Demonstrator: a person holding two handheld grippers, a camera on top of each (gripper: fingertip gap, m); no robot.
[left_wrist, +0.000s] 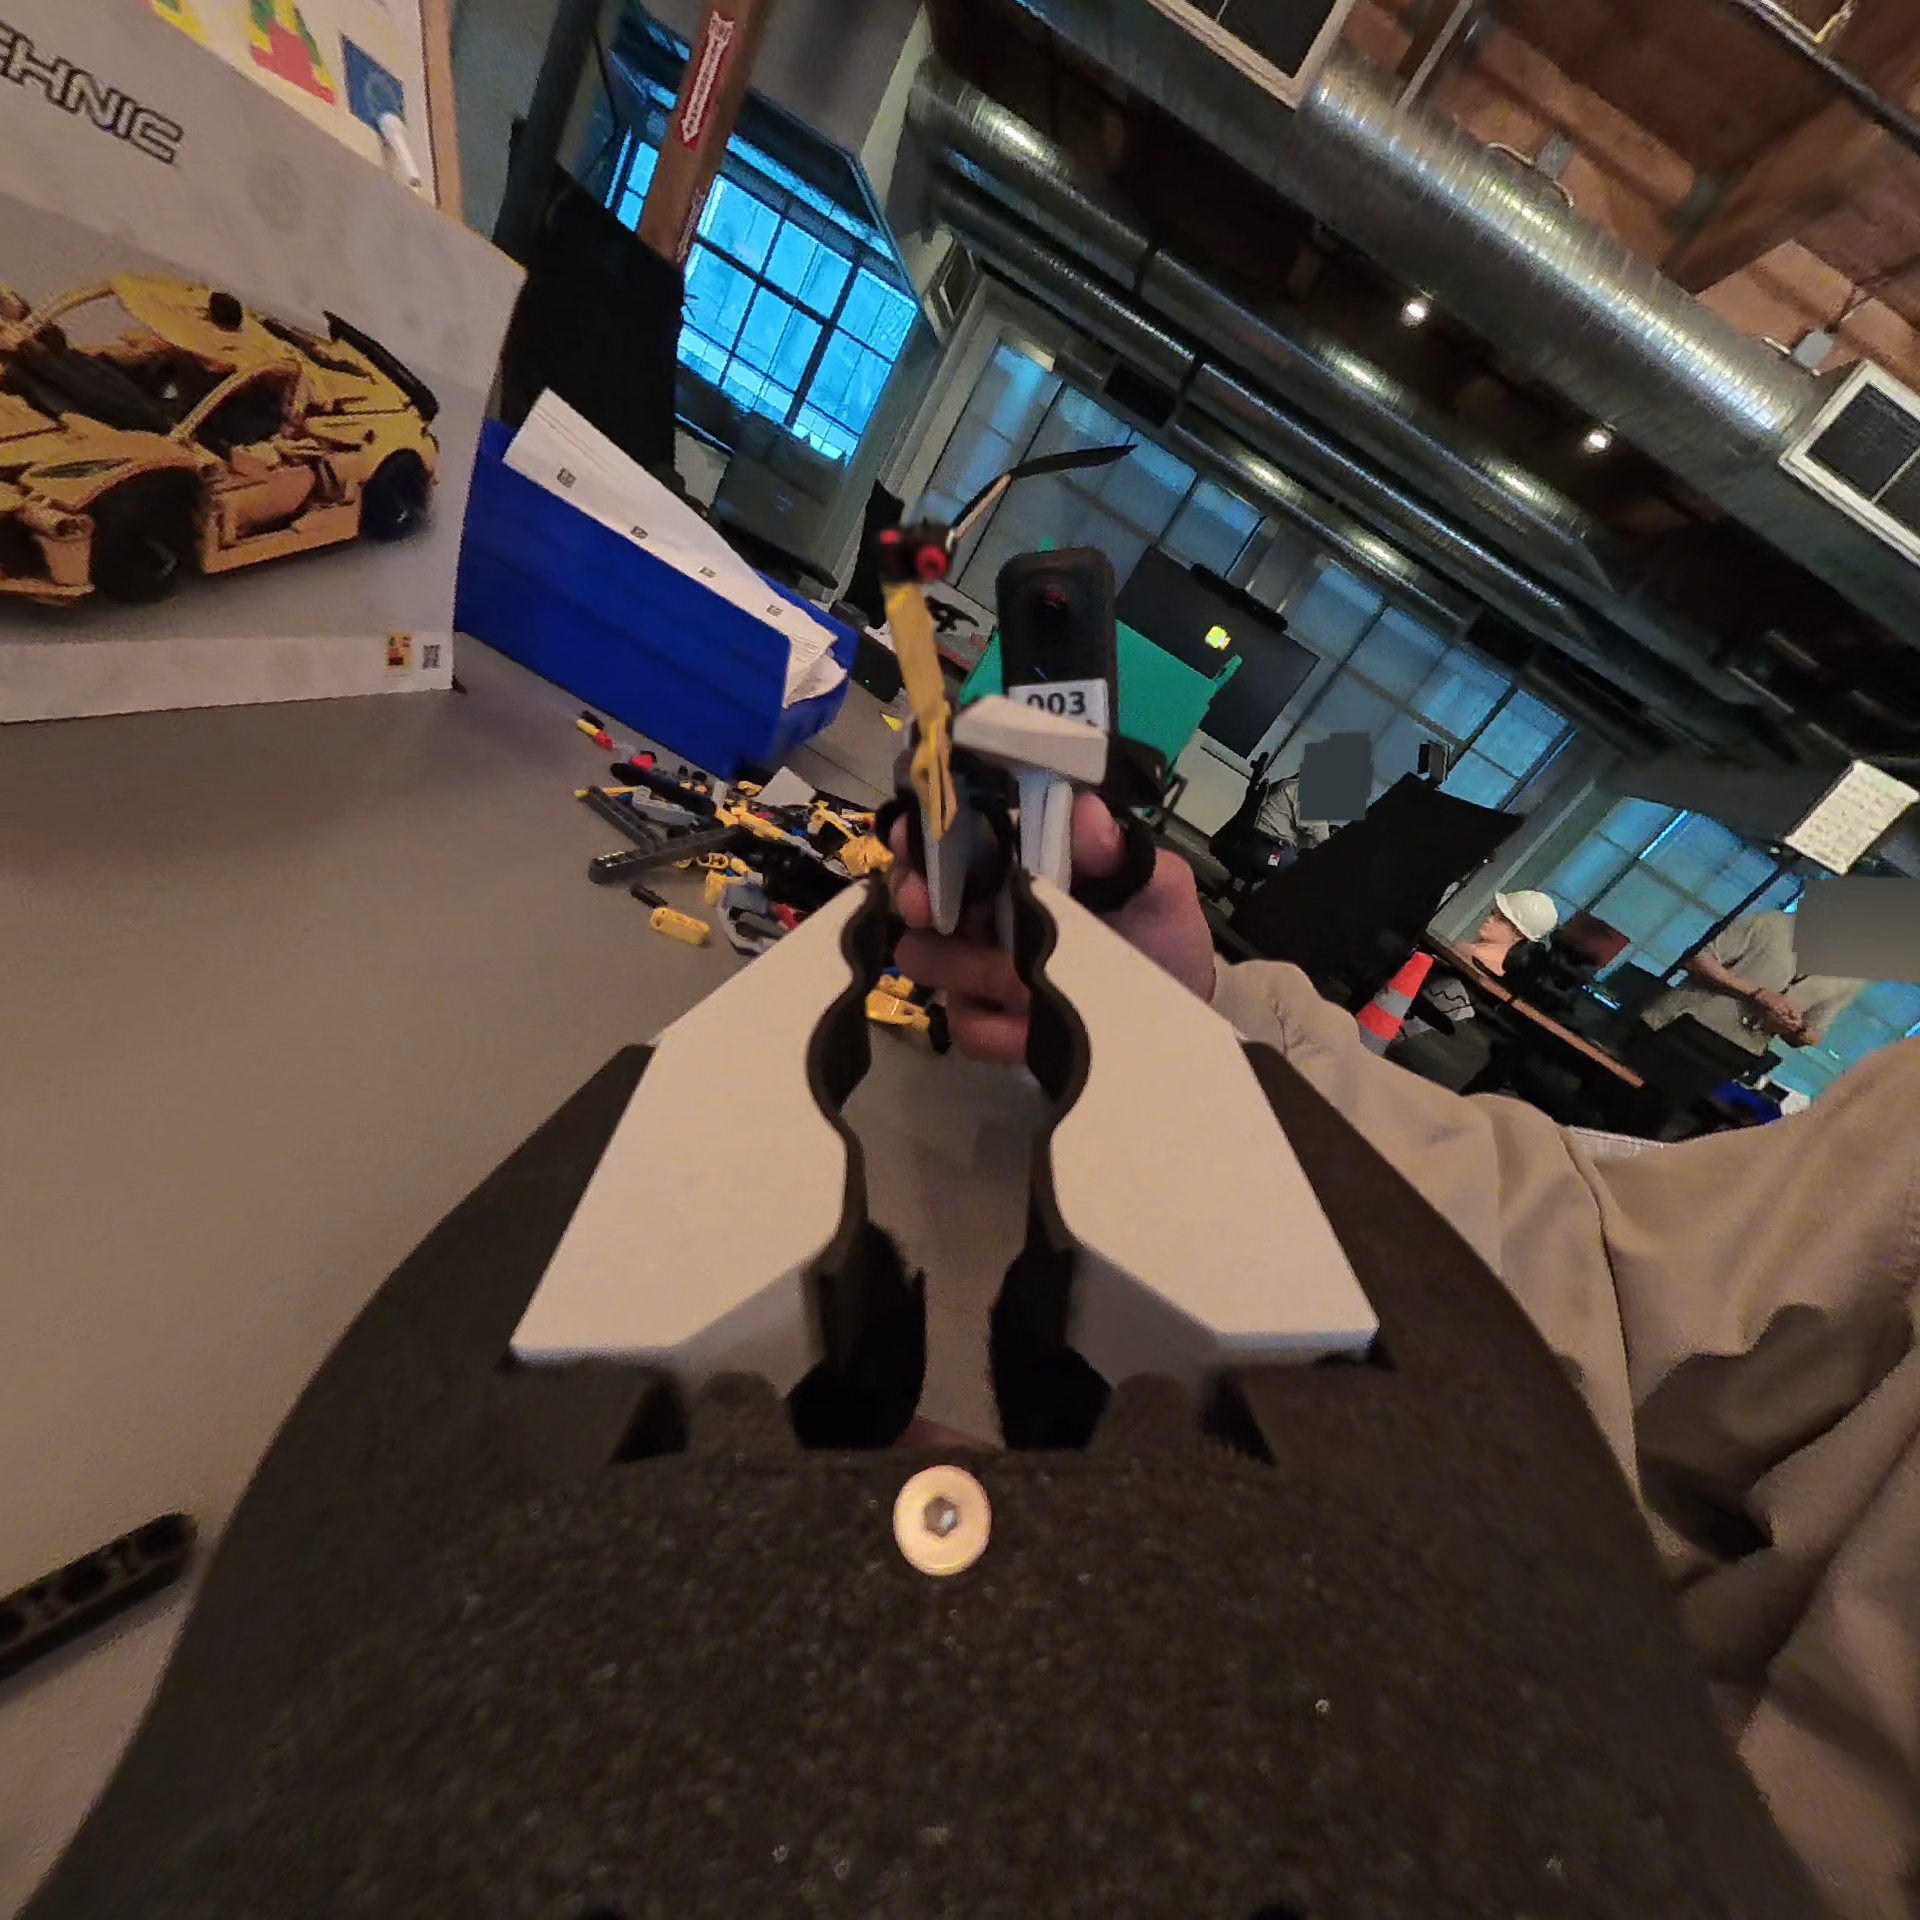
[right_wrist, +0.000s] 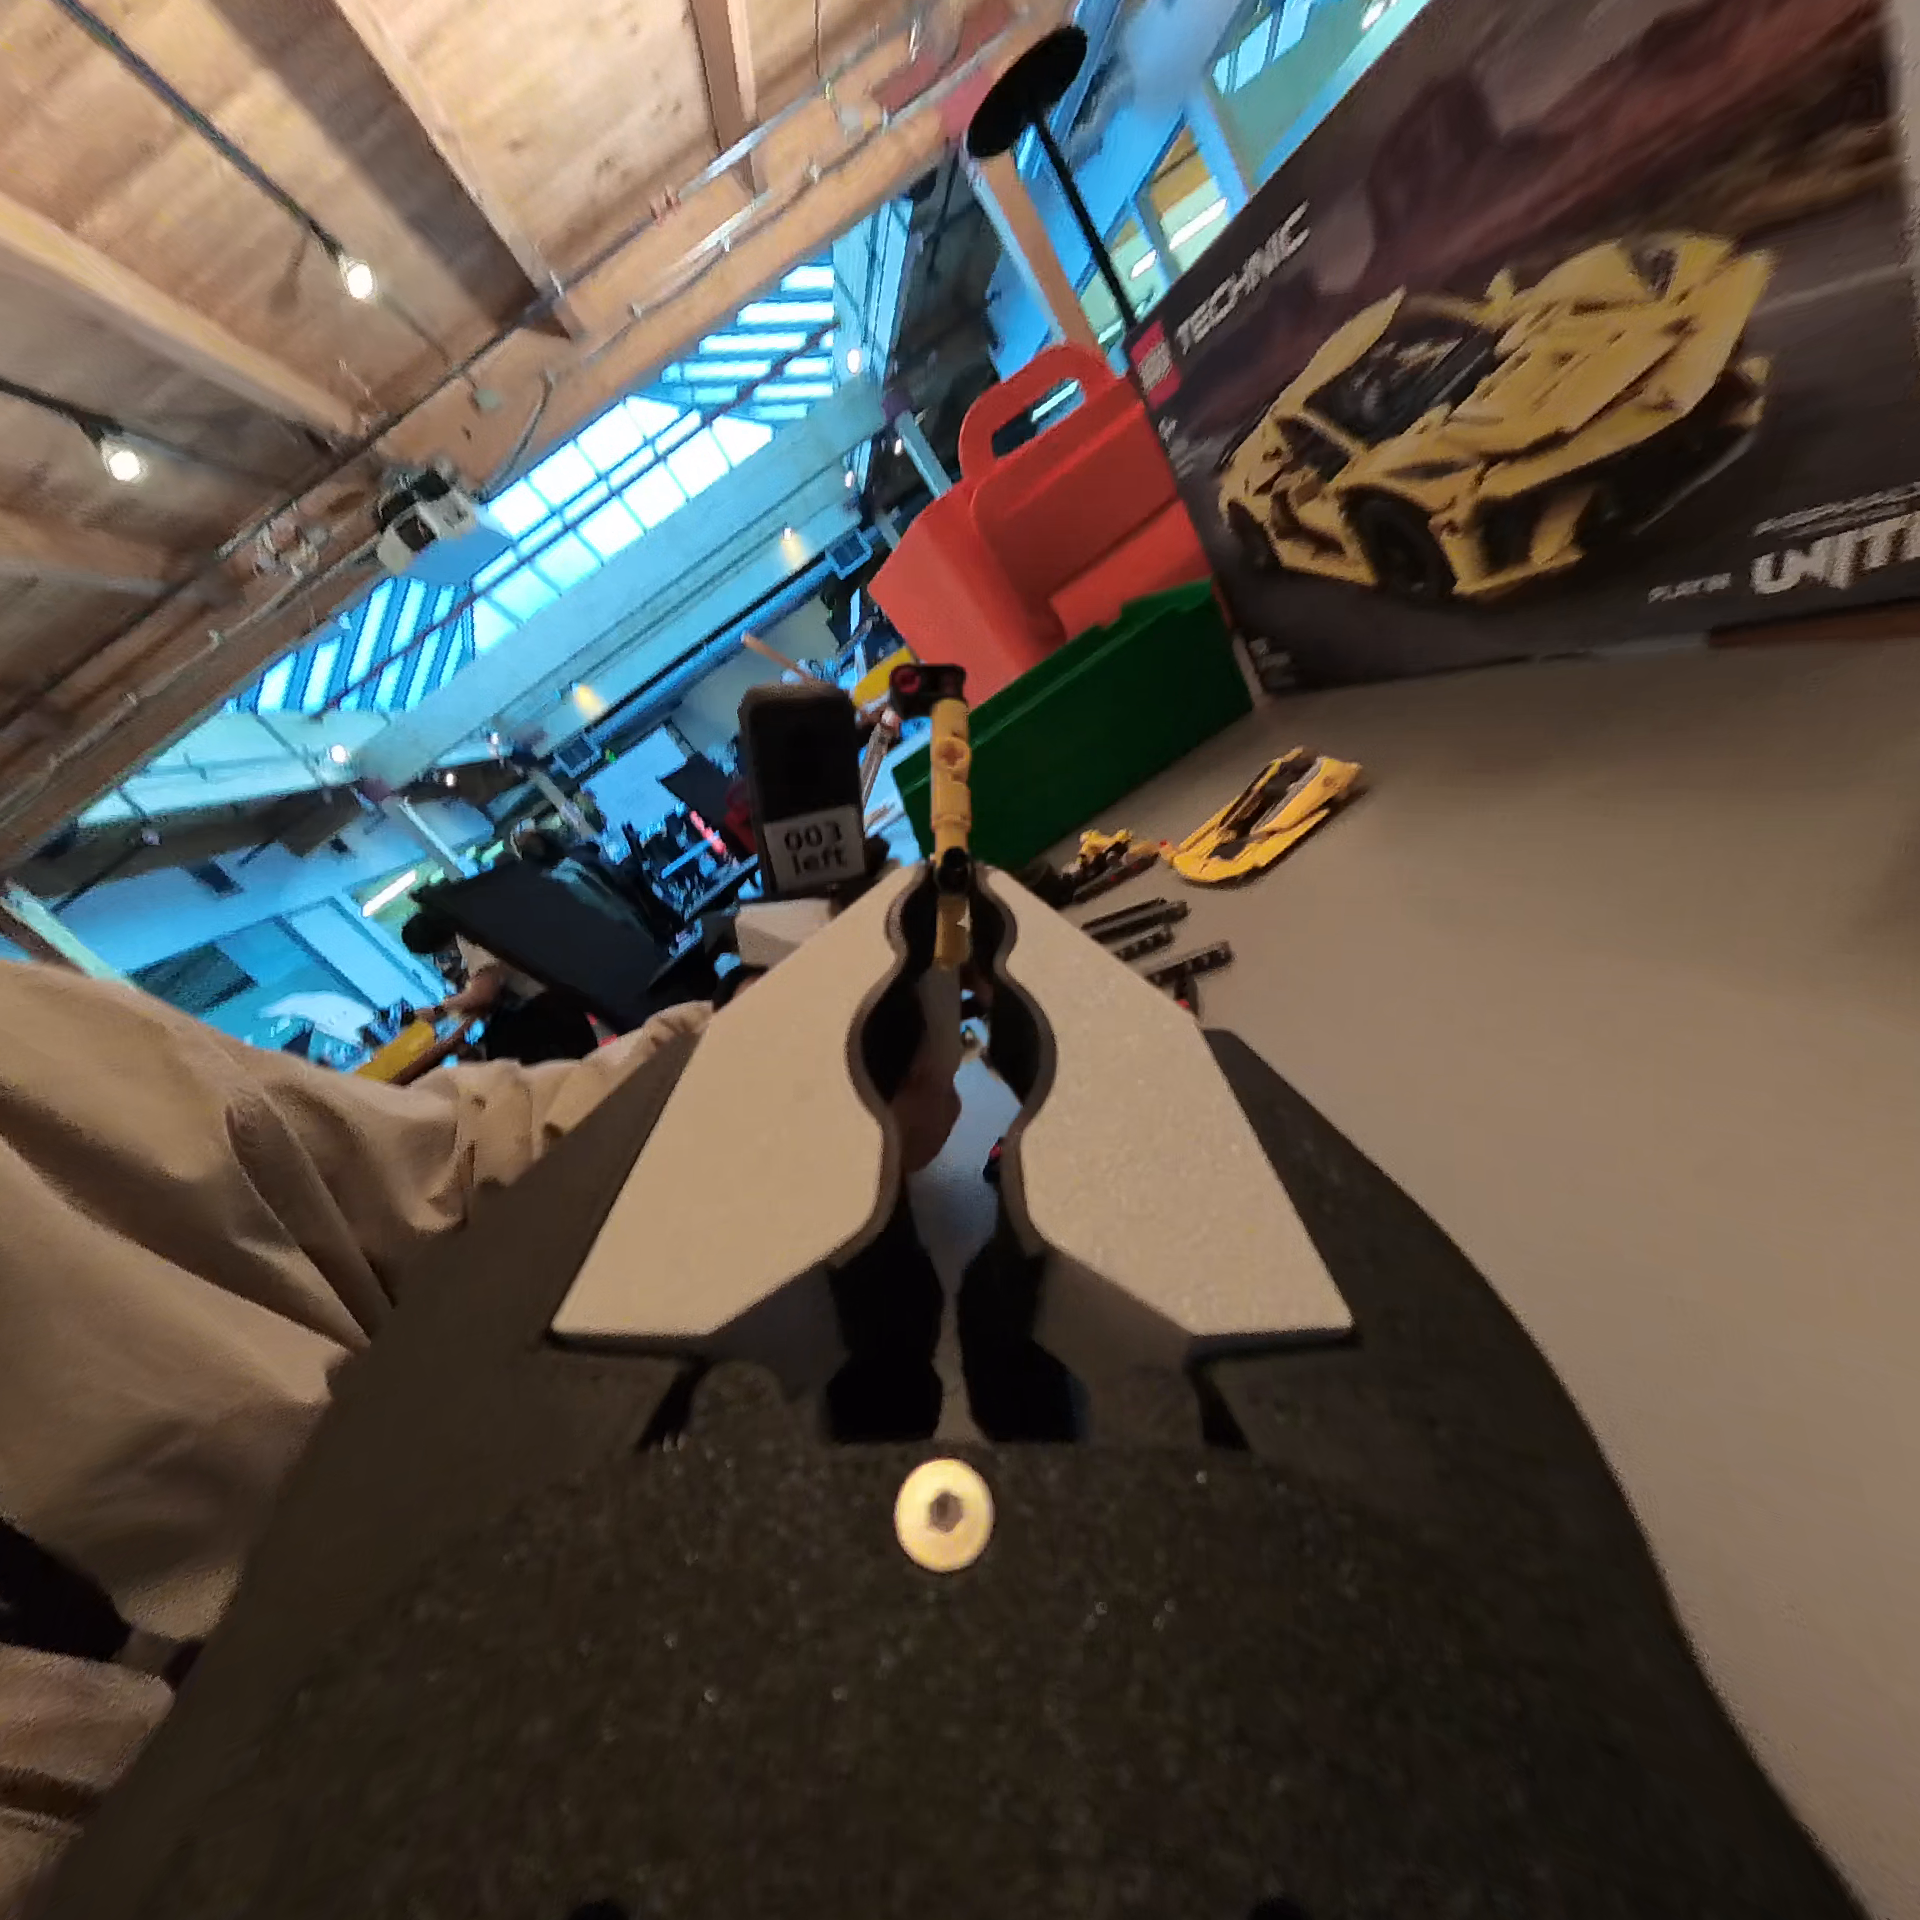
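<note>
**Two grippers meet at one yellow beam**

Two grippers face each other above the grey table (left_wrist: 312, 935), tip to tip. The right gripper (right_wrist: 951, 899) is clenched on a slim yellow beam (right_wrist: 951, 790). The beam's lower end sits between the jaws, and the rest stands up to a black connector with red pins at the top. The left gripper (left_wrist: 945, 899) has its jaws drawn close with a narrow gap between them. Whether it grips anything I cannot tell, as the other gripper's fingers fill that gap.

A loose pile of pieces (left_wrist: 727, 831) lies beyond on the table, near a blue bin (left_wrist: 623, 603) and the kit box (left_wrist: 208, 416). A yellow body panel (right_wrist: 1262, 805) rests beside a green bin (right_wrist: 1081, 717).

The risk, as I judge it, is the shallow grip. Only the beam's end is pinched, so a sideways push from the other gripper could lever the beam out or twist it. The top connector could also pop off and fall among the loose pieces.
</note>
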